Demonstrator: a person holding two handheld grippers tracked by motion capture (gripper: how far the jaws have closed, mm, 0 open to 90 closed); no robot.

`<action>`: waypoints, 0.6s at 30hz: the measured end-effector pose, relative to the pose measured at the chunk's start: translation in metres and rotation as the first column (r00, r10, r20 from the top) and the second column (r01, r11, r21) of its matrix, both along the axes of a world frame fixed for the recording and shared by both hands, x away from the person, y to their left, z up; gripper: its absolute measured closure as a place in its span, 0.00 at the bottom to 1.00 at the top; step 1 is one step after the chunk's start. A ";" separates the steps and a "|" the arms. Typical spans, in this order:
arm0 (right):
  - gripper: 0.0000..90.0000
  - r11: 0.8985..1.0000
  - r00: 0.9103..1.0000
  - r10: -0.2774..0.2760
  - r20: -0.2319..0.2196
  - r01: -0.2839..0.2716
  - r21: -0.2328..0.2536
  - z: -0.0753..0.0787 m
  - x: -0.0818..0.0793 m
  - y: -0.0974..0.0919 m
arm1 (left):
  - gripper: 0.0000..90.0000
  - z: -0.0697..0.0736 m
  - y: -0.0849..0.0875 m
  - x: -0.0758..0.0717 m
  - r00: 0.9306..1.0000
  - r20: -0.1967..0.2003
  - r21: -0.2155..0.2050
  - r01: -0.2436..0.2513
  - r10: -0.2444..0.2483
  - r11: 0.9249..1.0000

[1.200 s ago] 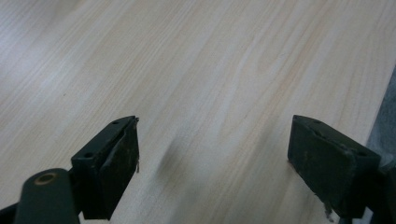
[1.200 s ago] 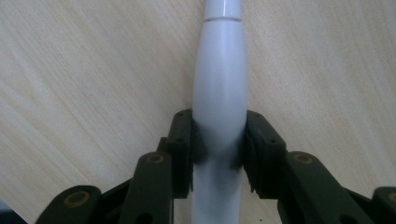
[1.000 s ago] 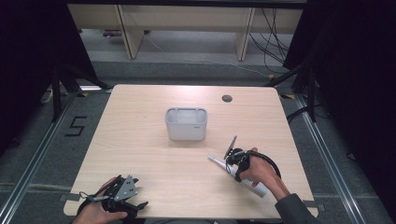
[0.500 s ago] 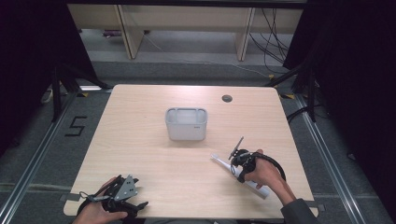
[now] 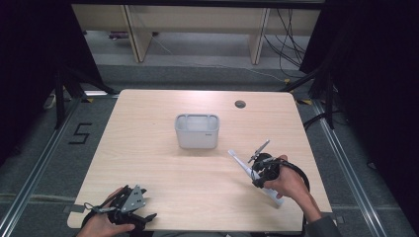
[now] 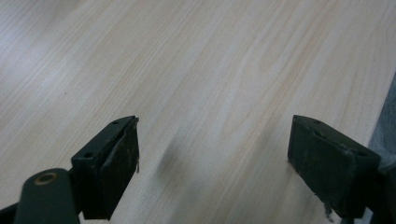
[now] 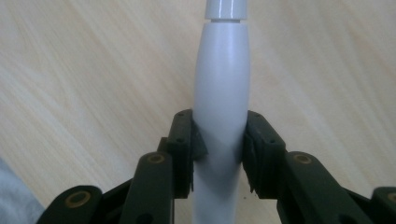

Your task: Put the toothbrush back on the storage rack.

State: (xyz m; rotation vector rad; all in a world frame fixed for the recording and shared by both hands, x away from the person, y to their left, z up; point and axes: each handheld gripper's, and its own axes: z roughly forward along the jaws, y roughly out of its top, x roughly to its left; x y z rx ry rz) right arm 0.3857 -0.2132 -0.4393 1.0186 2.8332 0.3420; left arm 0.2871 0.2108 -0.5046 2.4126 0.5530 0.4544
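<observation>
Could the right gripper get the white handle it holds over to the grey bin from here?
Probably yes. The right gripper has its jaws clamped on the white handle, and bare table lies between it and the grey bin, whose top is open.
</observation>
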 end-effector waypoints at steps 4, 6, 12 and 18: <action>0.75 0.998 0.999 -0.020 0.036 0.018 0.055 0.010 -0.002 -0.007 | 0.18 0.000 0.000 0.000 1.000 -0.002 -0.004 -0.004 0.004 1.000; 0.75 0.996 0.998 -0.036 0.053 0.031 0.089 0.014 -0.003 -0.009 | 0.18 0.000 0.000 0.000 1.000 0.001 -0.001 0.000 0.000 1.000; 0.75 0.981 0.991 -0.073 0.109 0.052 0.186 0.022 -0.002 -0.014 | 0.18 0.000 0.000 0.000 1.000 0.001 -0.002 0.000 0.000 1.000; 0.74 0.961 0.974 -0.121 0.191 0.067 0.268 0.027 0.002 -0.016 | 0.18 0.000 0.000 0.000 1.000 0.003 -0.003 -0.001 0.001 1.000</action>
